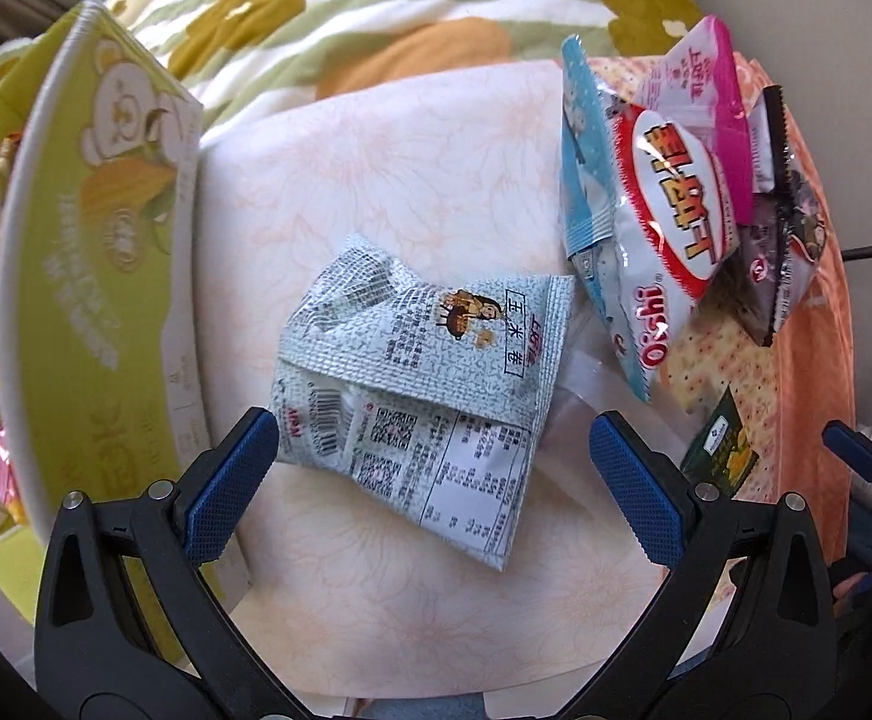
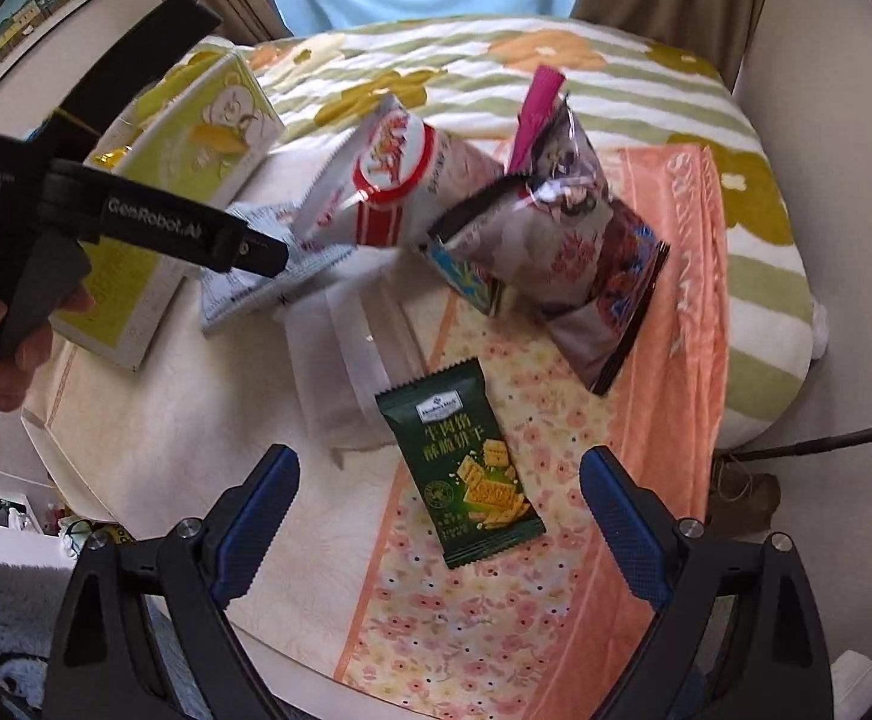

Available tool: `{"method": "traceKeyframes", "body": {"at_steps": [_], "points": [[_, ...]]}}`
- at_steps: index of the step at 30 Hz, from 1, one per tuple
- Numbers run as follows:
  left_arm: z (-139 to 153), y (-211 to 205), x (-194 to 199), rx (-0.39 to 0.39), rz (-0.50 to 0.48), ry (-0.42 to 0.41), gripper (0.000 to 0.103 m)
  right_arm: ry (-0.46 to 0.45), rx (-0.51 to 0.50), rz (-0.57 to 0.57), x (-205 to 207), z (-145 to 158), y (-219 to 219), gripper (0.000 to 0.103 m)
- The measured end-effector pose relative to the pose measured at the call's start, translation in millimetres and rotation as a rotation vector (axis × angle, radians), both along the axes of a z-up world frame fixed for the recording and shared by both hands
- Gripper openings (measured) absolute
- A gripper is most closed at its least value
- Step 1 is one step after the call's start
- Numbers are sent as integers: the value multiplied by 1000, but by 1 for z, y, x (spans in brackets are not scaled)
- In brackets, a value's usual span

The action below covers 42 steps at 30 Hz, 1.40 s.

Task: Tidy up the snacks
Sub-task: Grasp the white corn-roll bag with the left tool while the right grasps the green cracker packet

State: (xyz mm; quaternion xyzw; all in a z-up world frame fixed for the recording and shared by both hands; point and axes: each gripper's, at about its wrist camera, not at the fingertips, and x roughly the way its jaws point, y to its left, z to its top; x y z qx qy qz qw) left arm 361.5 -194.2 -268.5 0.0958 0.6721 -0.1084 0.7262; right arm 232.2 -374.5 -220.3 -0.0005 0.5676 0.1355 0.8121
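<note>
Bedding striped green with orange and olive flowers fills the background, and on it lies a pale floral cloth (image 1: 411, 156) beside an orange floral towel (image 2: 664, 396); your snacks are spread over both.

At the far left stands your green snack box (image 1: 105, 276), already holding some wrappers, of which a gold one and a pink striped one show at the edge of the left wrist view. Your left gripper (image 1: 432, 450) is spread wide, gripping nothing. The pale grey-green crumpled packet (image 1: 423, 384) lies flat on the cloth between its blue fingers and a little ahead of them; the left finger's tip sits just beside the packet's lower left corner, though whether it touches I cannot tell. The right finger is clear of it.

Further right, a clear plastic bag (image 2: 345, 372) lies flat on the cloth. Beyond it a heap of bags leans together: a light blue packet (image 1: 586, 180), a red and white Oishi bag (image 1: 676, 222), a pink and white bag (image 1: 706, 78), and a dark grey bag (image 2: 574, 240).

Your right gripper (image 2: 439, 510) is also wide open and empty. The dark green cracker packet (image 2: 466, 468) lies flat on the towel between its fingers, touching neither, its lower end nearest you.
</note>
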Motion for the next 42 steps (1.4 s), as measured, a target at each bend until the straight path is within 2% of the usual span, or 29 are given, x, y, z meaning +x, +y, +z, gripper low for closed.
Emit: {"method": "traceKeyframes", "body": {"at_steps": [8, 12, 15, 22, 24, 27, 30, 37, 42], "points": [[-25, 10, 19, 17, 2, 66, 103, 72, -10, 27, 11, -29, 0, 93], [-37, 19, 24, 15, 17, 98, 103, 84, -65, 61, 12, -41, 5, 93], [-40, 22, 25, 10, 25, 86, 101, 98, -65, 63, 13, -45, 5, 93], [-40, 24, 22, 1, 28, 55, 83, 108, -93, 81, 19, -52, 14, 92], [-37, 26, 19, -18, 33, 41, 79, 103, -105, 91, 21, -55, 20, 90], [-32, 26, 12, -6, 28, 18, 73, 97, -122, 99, 20, -60, 21, 87], [-26, 24, 6, -27, 32, 15, 71, 86, -141, 113, 16, -62, 23, 78], [-19, 21, -6, -38, 27, 1, 71, 62, -169, 147, 1, -63, 24, 70], [-14, 22, -10, -43, 25, -15, 71, 44, -198, 177, -14, -61, 35, 58]]}}
